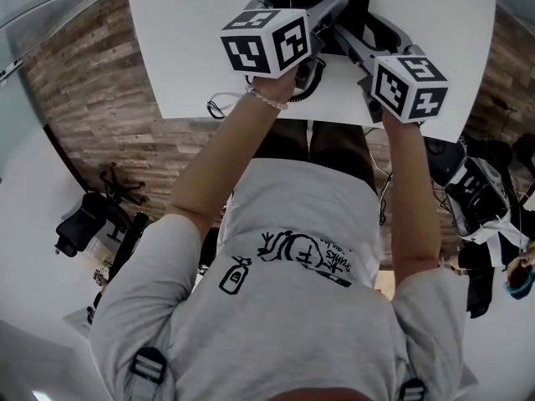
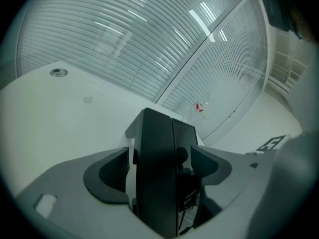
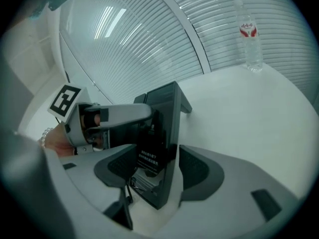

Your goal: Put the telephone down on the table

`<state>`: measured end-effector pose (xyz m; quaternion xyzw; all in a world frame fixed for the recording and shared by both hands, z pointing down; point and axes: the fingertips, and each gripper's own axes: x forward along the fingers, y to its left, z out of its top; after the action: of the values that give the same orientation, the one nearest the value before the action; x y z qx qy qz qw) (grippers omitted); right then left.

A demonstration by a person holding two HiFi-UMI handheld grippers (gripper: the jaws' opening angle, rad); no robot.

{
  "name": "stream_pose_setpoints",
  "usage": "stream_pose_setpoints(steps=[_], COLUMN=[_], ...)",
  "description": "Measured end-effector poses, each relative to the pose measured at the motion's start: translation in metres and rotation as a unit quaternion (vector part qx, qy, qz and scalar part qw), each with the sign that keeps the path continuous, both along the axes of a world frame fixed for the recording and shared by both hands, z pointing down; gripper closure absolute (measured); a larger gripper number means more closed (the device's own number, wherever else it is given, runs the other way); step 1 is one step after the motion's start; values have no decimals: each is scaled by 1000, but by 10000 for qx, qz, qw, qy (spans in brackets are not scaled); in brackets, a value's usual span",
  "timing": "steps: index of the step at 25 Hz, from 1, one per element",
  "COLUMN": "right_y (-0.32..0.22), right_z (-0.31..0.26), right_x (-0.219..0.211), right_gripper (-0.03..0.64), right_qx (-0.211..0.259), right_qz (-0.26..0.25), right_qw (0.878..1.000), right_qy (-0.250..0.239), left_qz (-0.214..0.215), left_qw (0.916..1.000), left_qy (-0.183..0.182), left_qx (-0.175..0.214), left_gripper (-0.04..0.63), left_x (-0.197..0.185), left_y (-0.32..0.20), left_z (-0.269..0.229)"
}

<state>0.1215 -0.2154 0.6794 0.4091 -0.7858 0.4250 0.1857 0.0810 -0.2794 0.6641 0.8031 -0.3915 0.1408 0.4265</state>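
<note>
Person stands at a white counter with one gripper in each hand, two in all. Each carries one cube with square markers: left cube, right cube.

One telephone, black, a flat slab on edge and close to upright. It sits over the near part of the counter, between the two grippers. Its lower end is down at the counter surface in the right gripper view; contact there cannot be settled.

Left gripper: both jaws are closed in on the telephone, one ribbed pad on each face, pinching it. In the right gripper view one grey finger of this gripper lies against the slab's upper part.

Right gripper: the telephone stands edge-on between its two jaws, the pads pressed to either side lower down. A printed label shows on the face turned toward the left gripper; the text is too small to read.

One clear water bottle with a red label, upright, at the counter's far edge by the slatted blinds, well apart from the telephone.

One thin white cable loops at the counter's near edge, just beside the left wrist. One beaded bracelet on that wrist. Wood-plank floor below the counter.
</note>
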Motion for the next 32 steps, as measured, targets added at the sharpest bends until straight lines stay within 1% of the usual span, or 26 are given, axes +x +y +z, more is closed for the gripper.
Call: stream_pose_setpoints(steps=[2,4,8,12,17,21,23,26,28,32], right_y=[-2,-5,-6,-11,2,7,9,12,15,20], right_z=[-10,-23,-62,-98,-142,-179,-196,-227,-249,-292], right_x=[9,13,17,23,20,22,21,18,15,14], right_gripper=[370,370,371,371,373,401,417,434,448,471], right_qx=[62,161,582,968,1361,1787,1967,2248,2485,2897], right_qz=[93,153,264,273,193,178,156,98,57,50], right_qw=[9999,9997,9979,9946,9896,9818,9780,9712,9646,9520], right_qy=[37,29,91,254,425,620,683,779,884,991], left_qz=[-40,-80,-95,-181,-74,240,377,466,469,421], left_qw=[9999,9998,9994,9990,9971,9926,9901,9856,9817,9746], left_qy=[-121,-163,-270,-253,-43,-14,8,35,29,98], left_qx=[66,93,180,327,756,1190,1352,1624,1845,2196], left_gripper=[229,229,229,229,230,235,270,320,354,399], left_x=[-4,-12,-34,-47,-52,-48,-47,-47,-50,-56], left_y=[1,2,13,15,34,47,54,60,63,68], left_z=[-6,-14,-37,-69,-122,-162,-179,-206,-227,-265])
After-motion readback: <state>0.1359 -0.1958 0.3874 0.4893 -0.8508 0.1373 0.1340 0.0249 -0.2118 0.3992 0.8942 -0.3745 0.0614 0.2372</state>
